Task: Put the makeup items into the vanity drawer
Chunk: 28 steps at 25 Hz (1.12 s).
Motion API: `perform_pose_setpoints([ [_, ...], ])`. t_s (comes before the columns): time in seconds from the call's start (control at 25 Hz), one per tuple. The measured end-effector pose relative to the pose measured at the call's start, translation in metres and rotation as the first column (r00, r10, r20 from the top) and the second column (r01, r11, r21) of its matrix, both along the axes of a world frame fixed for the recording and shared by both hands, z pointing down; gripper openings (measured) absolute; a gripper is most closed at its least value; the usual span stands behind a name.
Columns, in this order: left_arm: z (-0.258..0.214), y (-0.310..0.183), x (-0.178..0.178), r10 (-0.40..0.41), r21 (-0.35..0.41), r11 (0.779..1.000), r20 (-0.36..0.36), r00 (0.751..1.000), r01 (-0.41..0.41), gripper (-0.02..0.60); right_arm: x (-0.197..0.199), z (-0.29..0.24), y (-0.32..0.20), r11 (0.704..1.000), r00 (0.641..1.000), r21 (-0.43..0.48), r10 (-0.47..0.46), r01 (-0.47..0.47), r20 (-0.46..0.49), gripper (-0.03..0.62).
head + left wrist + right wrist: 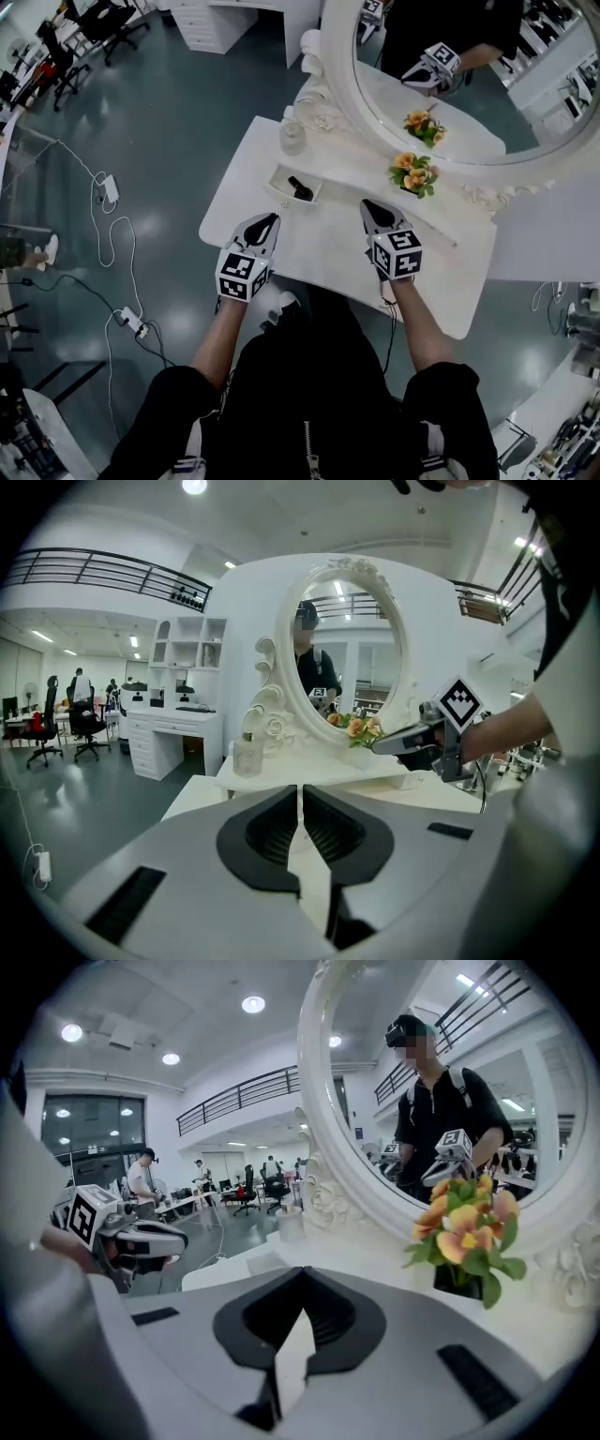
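While left gripper [273,219] hovers, makeup item [300,189] ahead

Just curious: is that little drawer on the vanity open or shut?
Open: the drawer is pulled out, a dark item visible inside.

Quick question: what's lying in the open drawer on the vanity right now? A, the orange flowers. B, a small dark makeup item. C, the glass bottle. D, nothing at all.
B: the head view shows a small dark item lying inside the open drawer, while the flowers and the bottle stand outside it.
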<state>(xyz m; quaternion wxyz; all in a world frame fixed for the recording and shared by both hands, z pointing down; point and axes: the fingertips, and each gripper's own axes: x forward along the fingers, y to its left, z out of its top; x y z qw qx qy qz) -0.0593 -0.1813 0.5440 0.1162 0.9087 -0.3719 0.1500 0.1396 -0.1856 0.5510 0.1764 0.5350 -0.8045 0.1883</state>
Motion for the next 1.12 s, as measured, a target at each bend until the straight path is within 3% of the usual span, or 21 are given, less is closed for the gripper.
perform_pose_setpoints([
  [0.32, 0.005, 0.020, 0.032, 0.097, -0.008, 0.995, 0.011, 0.995, -0.097, 0.032, 0.073, 0.030, 0.069, 0.983, 0.984, -0.054, 0.173, -0.175, -0.031, 0.006],
  [0.76, 0.013, 0.045, 0.067, 0.206, -0.029, 0.978, 0.023, 0.978, -0.205, 0.032, 0.096, 0.091, 0.146, 0.941, 0.955, -0.173, 0.277, -0.291, -0.103, 0.010],
  [0.88, 0.017, 0.049, 0.071, 0.226, -0.034, 0.974, 0.030, 0.974, -0.225, 0.032, 0.099, 0.108, 0.162, 0.921, 0.944, -0.213, 0.310, -0.327, -0.108, 0.138],
  [1.12, 0.021, 0.055, 0.069, 0.235, -0.043, 0.971, 0.031, 0.972, -0.233, 0.032, 0.093, 0.118, 0.182, 0.910, 0.937, -0.227, 0.326, -0.347, -0.126, 0.190],
])
